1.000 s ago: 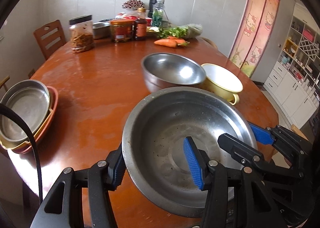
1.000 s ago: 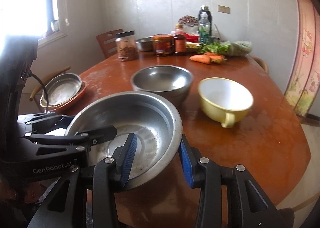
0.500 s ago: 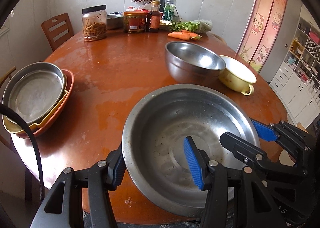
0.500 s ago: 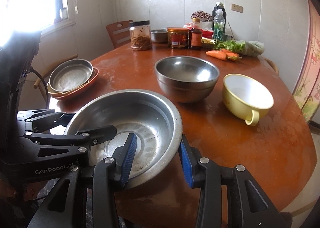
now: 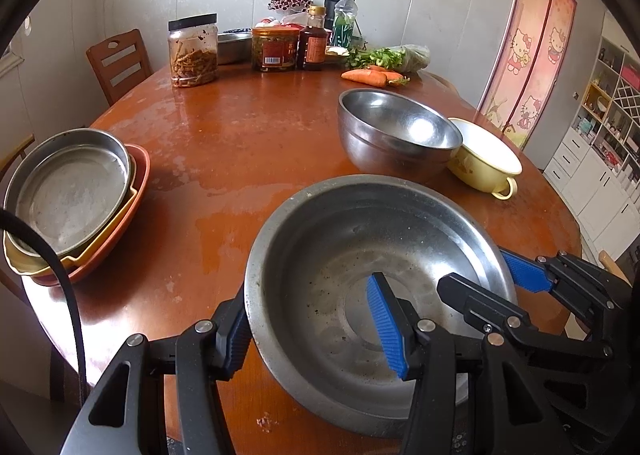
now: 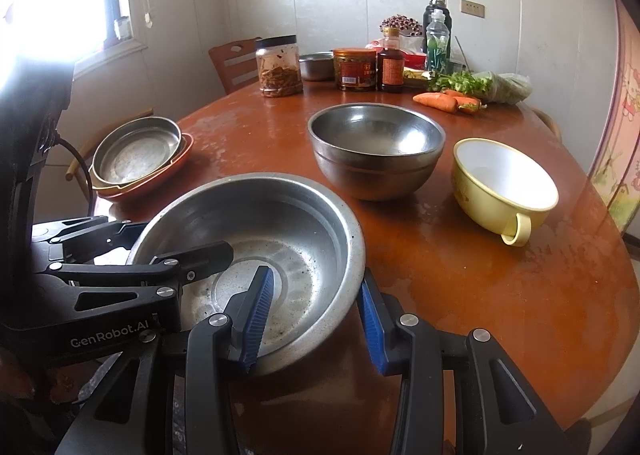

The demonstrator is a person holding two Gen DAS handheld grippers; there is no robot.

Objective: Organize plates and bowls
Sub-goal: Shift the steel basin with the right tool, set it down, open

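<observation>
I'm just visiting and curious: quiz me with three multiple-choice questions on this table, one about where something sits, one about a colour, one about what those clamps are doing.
1. The stack of plates lies:
A. by the carrots
B. at the table edge near the chair
C. inside the deep steel bowl

2. The handled bowl is:
A. yellow
B. blue
C. black

3. The wide steel basin is:
A. untouched
B. gripped by one clamp
C. gripped on its rim by both

Answers: B, it sits far from the carrots; A, yellow outside, white inside; C, left gripper and right gripper each have jaws astride the rim.

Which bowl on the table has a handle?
The yellow bowl, white inside, with a loop handle at its near side. The two steel bowls have plain rims.
</observation>
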